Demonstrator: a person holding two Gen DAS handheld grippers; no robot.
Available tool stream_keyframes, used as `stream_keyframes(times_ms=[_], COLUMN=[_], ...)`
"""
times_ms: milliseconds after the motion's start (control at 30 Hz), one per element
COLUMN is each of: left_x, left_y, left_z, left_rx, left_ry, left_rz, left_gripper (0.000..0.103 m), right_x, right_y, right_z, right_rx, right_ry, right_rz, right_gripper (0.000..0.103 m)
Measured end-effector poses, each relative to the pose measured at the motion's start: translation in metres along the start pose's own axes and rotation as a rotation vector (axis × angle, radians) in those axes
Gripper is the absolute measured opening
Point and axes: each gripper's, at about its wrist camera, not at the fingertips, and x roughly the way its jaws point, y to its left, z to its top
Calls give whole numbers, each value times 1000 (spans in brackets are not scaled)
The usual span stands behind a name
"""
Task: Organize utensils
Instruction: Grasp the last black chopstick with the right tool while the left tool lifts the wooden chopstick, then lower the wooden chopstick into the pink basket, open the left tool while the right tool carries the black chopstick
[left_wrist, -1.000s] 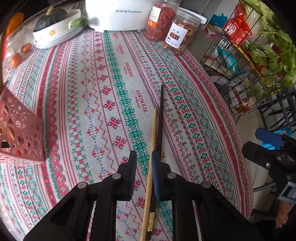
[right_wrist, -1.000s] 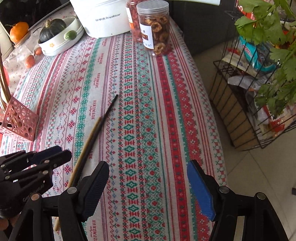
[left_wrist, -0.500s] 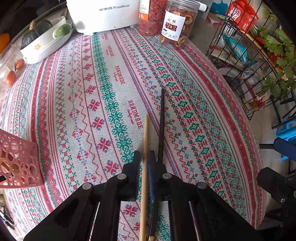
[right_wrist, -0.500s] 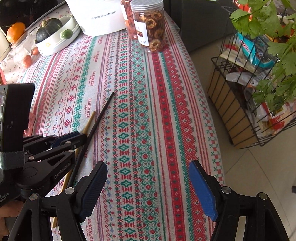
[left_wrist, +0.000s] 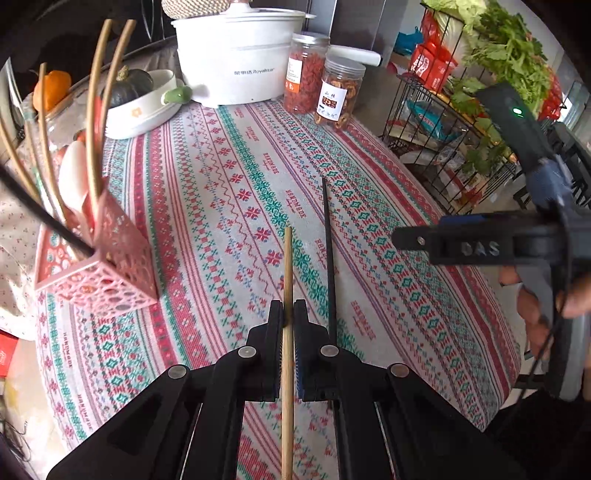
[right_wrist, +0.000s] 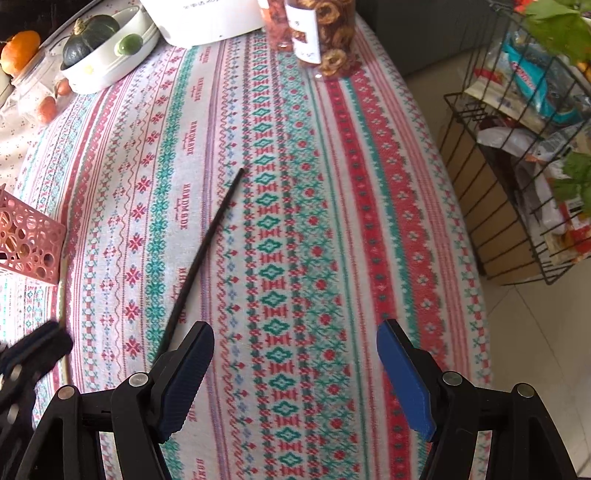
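White cooker (left_wrist: 236, 70), 2 jars (left_wrist: 338, 96), wire rack (left_wrist: 443, 122) beside table.

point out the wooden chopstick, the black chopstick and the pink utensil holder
wooden chopstick (left_wrist: 287, 266), left wrist view, on the shaft ahead of the pads
black chopstick (right_wrist: 207, 243), right wrist view, mid shaft on the cloth
pink utensil holder (left_wrist: 122, 254), left wrist view, on its perforated side wall
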Motion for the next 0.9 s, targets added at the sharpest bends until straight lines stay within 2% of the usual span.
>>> stream_keyframes(times_ms=[133,233,300,400,467,500,533,567,633,667,700,733,833,900], left_x=[-30,-48,-55,-67,-70,-72,-71,-74,-75,-77,-79,-80,-86,-93], left_y=[13,29,39,46,50,52,53,54,58,61,63,65,71,74], left_z=[-23,-35,-38,-43,-45,-46,-46,-48,-49,-50,-51,-51,-54,-55], left_rx=[-10,-59,-100,-102,-108,-114,-118,-121,-132,-138,-145,-151,-166,-181], left_ry=[-39,-98,-110,-136,-141,-140,-142,-145,-150,-152,-156,-160,-181,-199], left_rz=[-14,-28,-50,-53,-57,-61,-62,-61,-61,-62,-62,-61,-51,-51], left_gripper=[5,5,5,5,5,5,5,5,5,5,5,5,5,5], right_x=[13,27,38,50,58,58,60,61,62,62,61,61,59,49], right_y=[17,29,38,47,51,55,59,63,70,72,73,72,68,66], right_z=[7,14,20,24,25,25,25,24,20,18,17,16,13,8], right_rx=[-7,5,3,5,5,-8,-24,-44,-80,-95,-103,-104,-78,-62], right_ry=[13,23,27,26,40,10,6,-2,-19,-23,-19,-11,-8,-39], right_rz=[11,45,40,20,11,-12,-33,-53,-81,-77,-59,-44,10,30], right_gripper=[78,77,77,77,68,65,55,52,36,31,17,12,5,5])
